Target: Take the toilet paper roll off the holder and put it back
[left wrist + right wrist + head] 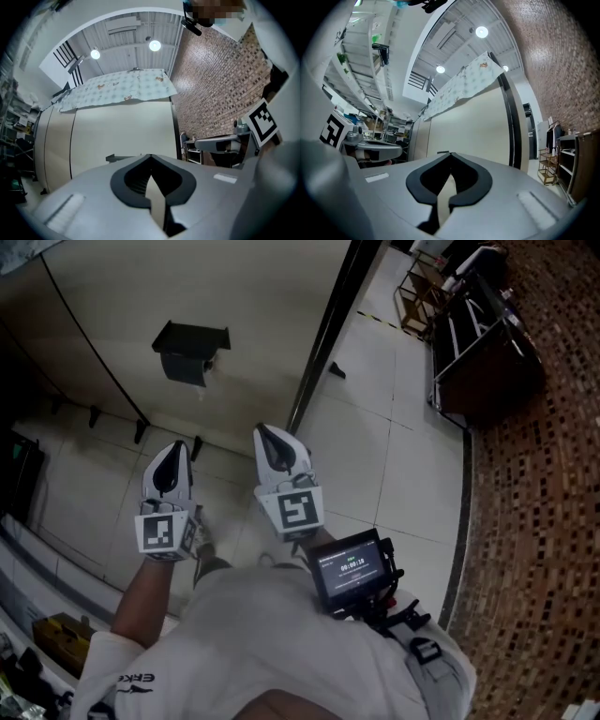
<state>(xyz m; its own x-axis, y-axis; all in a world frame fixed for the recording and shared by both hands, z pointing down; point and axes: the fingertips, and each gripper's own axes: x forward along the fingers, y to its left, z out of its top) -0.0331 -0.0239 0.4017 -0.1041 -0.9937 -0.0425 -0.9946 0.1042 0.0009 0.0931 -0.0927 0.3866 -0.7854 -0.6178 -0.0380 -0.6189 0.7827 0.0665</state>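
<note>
A black toilet paper holder (192, 351) is fixed to the cream wall panel, and a pale roll end (210, 364) shows under its lid. Both grippers are held level, side by side, some way short of the holder and pointing towards the wall. My left gripper (173, 450) is shut with nothing between its jaws, and my right gripper (273, 433) is also shut and empty. In the left gripper view the shut jaws of my left gripper (150, 157) point at the wall, with the holder (117, 158) just left of the tips. In the right gripper view, only the holder's lid (443, 153) peeks above my right gripper (451, 153).
A black vertical post (328, 329) ends the wall panel to the right of the holder. A black cart (483, 343) and a wooden rack (422, 282) stand at the far right beside a brick wall (544, 521). A small screen (349, 570) hangs at the person's chest. Clutter lies at the lower left (52, 634).
</note>
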